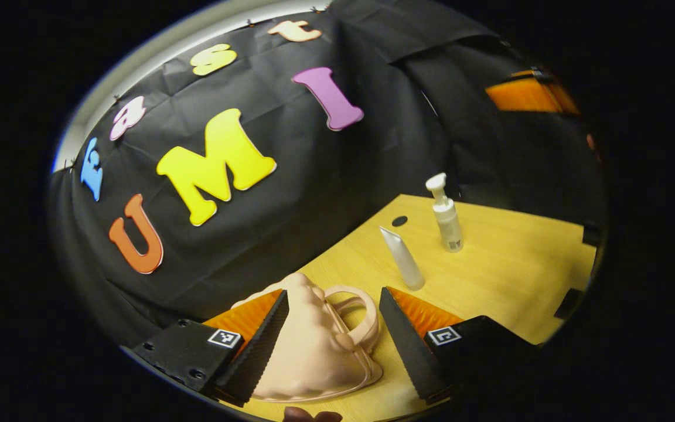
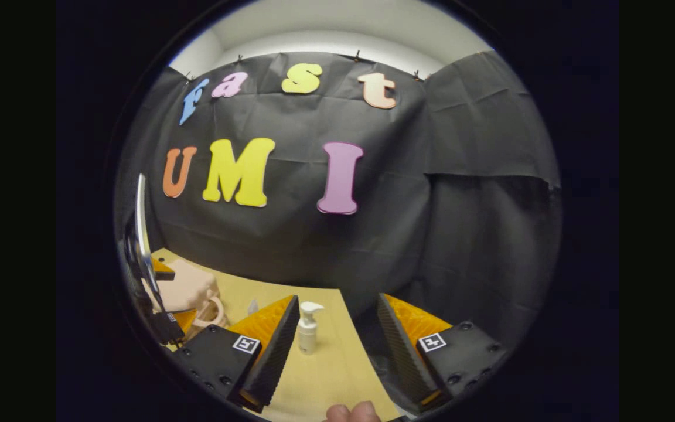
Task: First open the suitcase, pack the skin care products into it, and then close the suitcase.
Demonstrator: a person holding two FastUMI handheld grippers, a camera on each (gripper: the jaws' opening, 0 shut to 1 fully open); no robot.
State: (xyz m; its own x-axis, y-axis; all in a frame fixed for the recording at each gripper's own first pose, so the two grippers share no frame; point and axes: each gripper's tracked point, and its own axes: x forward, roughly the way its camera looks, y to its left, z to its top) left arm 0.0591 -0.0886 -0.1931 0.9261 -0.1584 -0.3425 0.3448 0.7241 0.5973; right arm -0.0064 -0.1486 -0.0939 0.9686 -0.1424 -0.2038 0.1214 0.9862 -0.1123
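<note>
1. In the left gripper view, the left claw (image 1: 337,337) is spread wide, and the small pale pink plastic suitcase (image 1: 314,351) with a loop handle lies shut on the yellow wooden table (image 1: 507,281) between its fingers. Whether they touch it is hard to tell.
2. The left finger hides part of the suitcase.
3. Beyond it stand a silver-white squeeze tube (image 1: 403,259) and a white pump bottle (image 1: 446,215), near each other.
4. In the right gripper view, the right claw (image 2: 337,346) is wide and holds nothing.
5. The pump bottle (image 2: 307,328) stands just past the right claw's left finger, and the tube is mostly hidden there.
6. A fingertip (image 2: 354,412) is cut off at the bottom edge.
</note>
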